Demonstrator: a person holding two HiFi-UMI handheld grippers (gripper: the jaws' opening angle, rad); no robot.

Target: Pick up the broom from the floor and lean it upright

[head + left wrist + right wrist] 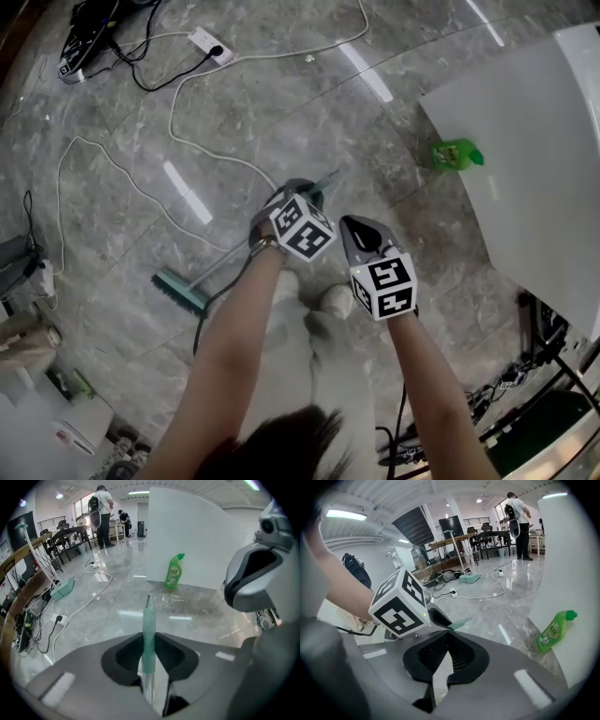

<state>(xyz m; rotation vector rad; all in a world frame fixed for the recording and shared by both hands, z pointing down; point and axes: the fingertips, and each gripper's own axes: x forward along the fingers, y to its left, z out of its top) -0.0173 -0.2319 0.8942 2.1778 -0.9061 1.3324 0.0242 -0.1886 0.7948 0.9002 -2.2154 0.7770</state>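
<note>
The left hand-held gripper clamps the broom handle; the right hand-held gripper is closed, empty.

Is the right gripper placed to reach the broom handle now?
Probably yes: the broom handle juts from the left gripper beside the right gripper, nothing between; its shut jaws must open first.

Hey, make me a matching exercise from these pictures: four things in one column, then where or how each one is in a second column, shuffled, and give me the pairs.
Things:
1. broom handle
2. green bottle
3. right gripper
4. power strip

Places or states:
A. nothing between its jaws
B. white, lying near the top of the head view
C. clamped in the left gripper
D. standing beside the white panel

Pairs: 1-C, 2-D, 3-A, 4-B
</note>
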